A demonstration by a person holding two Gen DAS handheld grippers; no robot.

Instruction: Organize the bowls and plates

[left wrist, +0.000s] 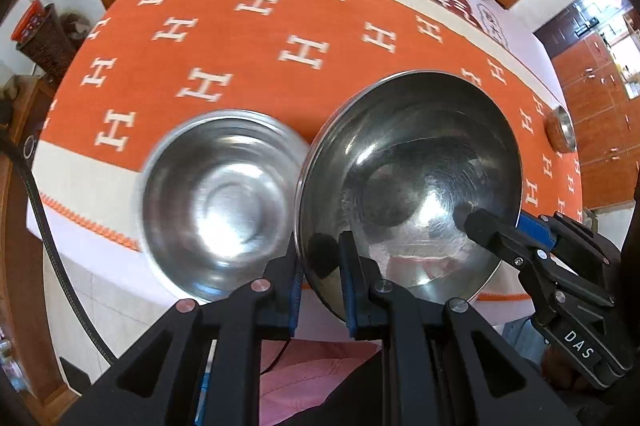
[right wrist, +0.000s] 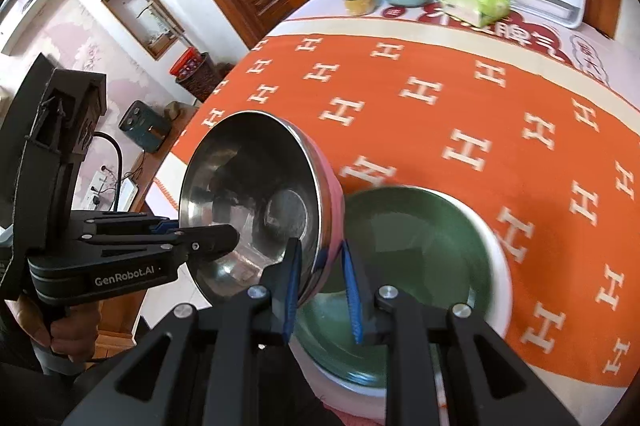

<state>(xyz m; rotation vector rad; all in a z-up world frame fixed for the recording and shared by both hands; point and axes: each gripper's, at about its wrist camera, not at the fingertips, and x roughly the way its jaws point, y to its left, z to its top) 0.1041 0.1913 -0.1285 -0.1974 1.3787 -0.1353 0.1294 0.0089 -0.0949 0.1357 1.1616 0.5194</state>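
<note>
Transfer step: left gripper (left wrist: 320, 282) and right gripper (right wrist: 320, 286) both pinch the steel bowl's (left wrist: 408, 181) rim, held tilted above the orange cloth (left wrist: 248, 37); next, probably nest it in the steel bowl on the cloth (left wrist: 218, 201).

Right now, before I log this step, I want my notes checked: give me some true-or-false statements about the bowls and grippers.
1. The left gripper and right gripper clamp the rim of one steel bowl. True.
2. That steel bowl lies flat on the tablecloth. False: it is tilted and held by its rim.
3. A green bowl lies beyond the right gripper. True.
4. The tablecloth is blue. False: it is orange with white H shapes.
</note>
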